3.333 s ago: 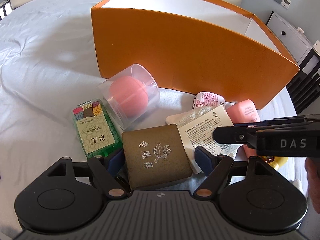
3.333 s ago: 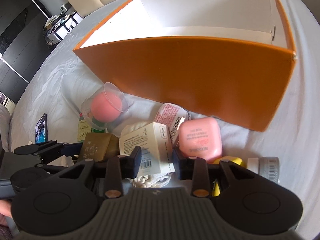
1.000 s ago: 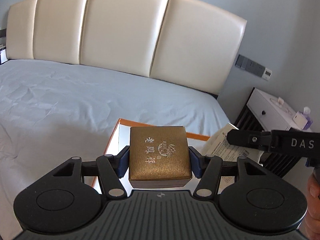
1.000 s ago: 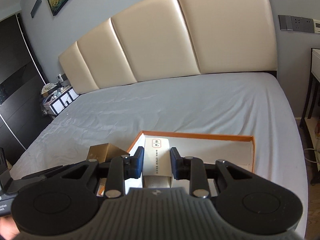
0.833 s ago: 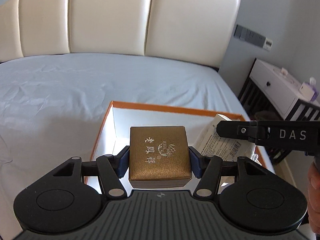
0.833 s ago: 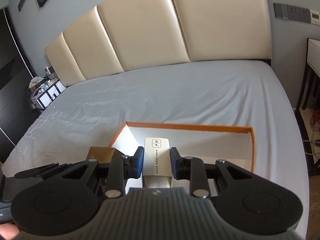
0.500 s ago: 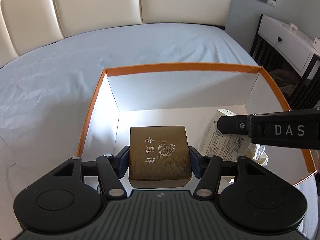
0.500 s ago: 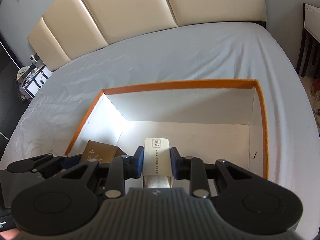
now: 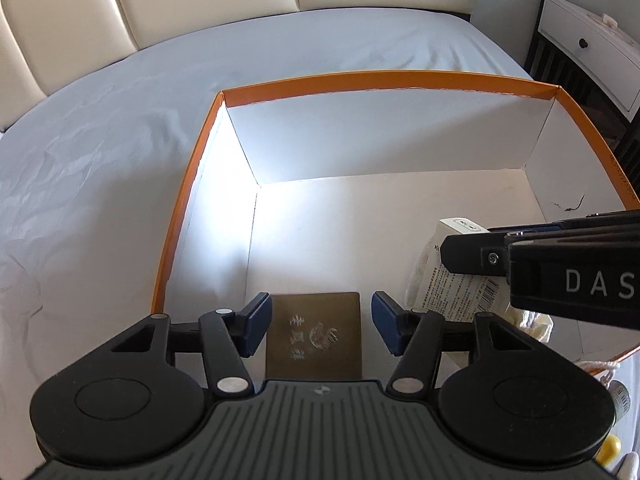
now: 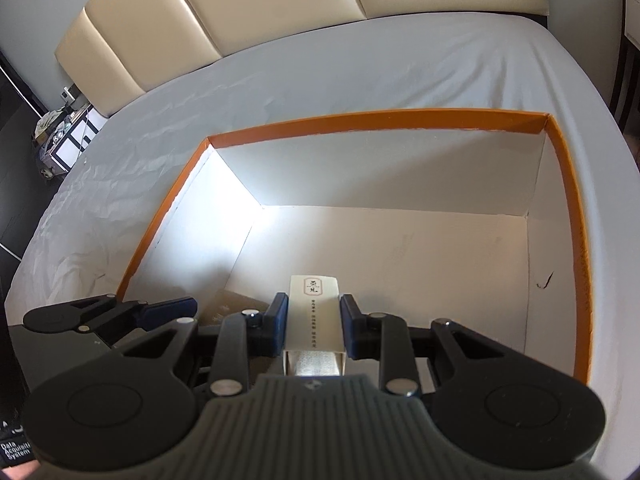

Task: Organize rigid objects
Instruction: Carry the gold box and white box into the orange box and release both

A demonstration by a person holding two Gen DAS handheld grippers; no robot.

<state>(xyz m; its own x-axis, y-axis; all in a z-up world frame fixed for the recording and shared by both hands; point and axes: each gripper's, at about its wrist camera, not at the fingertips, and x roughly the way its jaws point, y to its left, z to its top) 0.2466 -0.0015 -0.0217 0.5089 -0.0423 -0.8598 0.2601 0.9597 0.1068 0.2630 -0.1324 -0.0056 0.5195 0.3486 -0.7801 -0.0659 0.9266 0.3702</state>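
Observation:
An orange box (image 9: 360, 80) with white inner walls stands open on the bed. A brown gift box (image 9: 316, 332) with silver lettering lies flat on its floor by the near wall. My left gripper (image 9: 318, 312) hangs above it, open, with a gap between its blue pads (image 9: 256, 320) and the brown box. My right gripper (image 10: 314, 308) is shut on a white carton (image 10: 314, 320), held over the floor of the orange box (image 10: 360, 120). In the left wrist view the same carton (image 9: 460, 280) shows at the right, under the right gripper (image 9: 464, 258).
Grey bed sheet (image 9: 100, 180) surrounds the orange box, with a cream headboard (image 10: 280, 0) behind. A white nightstand (image 9: 592, 48) stands at the right. A cream mesh pouch (image 9: 532, 324) hangs by the carton. A yellow item (image 9: 608, 448) lies outside the near right corner.
Both grippers have sunk and tilted down into the orange box. The brown gift box has left the left jaws and lies on the box floor. The right gripper still holds the carton.

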